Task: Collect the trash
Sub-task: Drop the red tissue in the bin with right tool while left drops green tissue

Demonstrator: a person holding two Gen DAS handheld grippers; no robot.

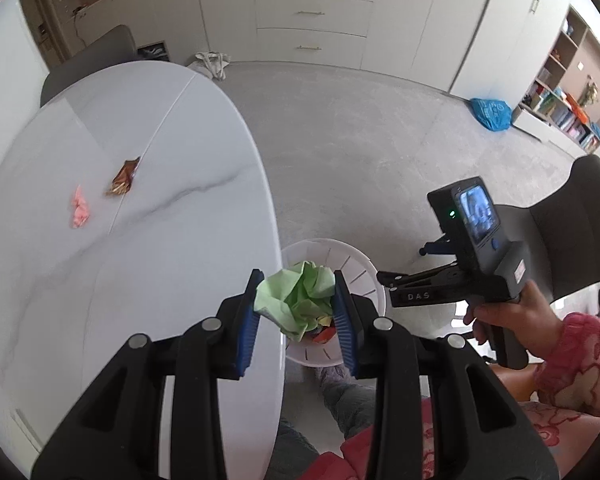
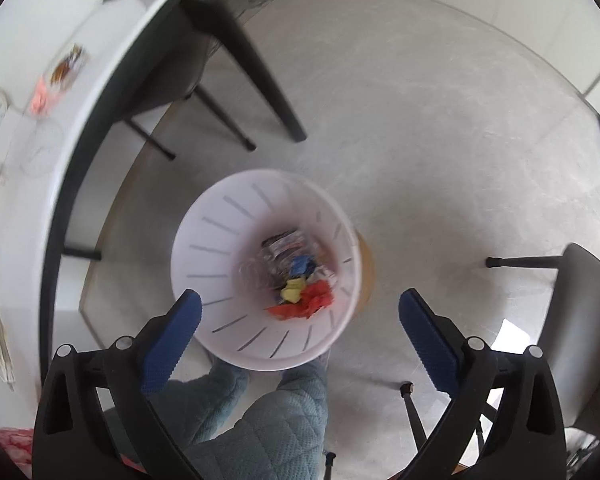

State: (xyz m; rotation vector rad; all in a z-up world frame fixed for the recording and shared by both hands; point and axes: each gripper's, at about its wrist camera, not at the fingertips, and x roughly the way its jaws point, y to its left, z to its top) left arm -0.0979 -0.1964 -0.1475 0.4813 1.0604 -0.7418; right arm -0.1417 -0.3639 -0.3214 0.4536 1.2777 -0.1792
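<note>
My left gripper (image 1: 298,300) is shut on a crumpled green paper ball (image 1: 300,300) and holds it over the white trash bin (image 1: 364,280) beside the table edge. The bin (image 2: 220,232) stands on the floor and holds several colourful scraps, among them red paper (image 2: 312,300) and yellow paper (image 2: 292,290). My right gripper (image 2: 300,320) is open and empty above the bin; it also shows in the left wrist view (image 1: 384,278), to the right of the bin. A pink paper wad (image 1: 79,208) and a brown wrapper (image 1: 123,178) lie on the white table (image 1: 160,240).
Grey chairs stand at the table's far end (image 1: 96,56) and at the right (image 1: 580,224). A blue bag (image 1: 492,114) lies on the floor near shelves. Dark table legs (image 2: 260,68) stand beyond the bin. The person's legs (image 2: 268,420) are below it.
</note>
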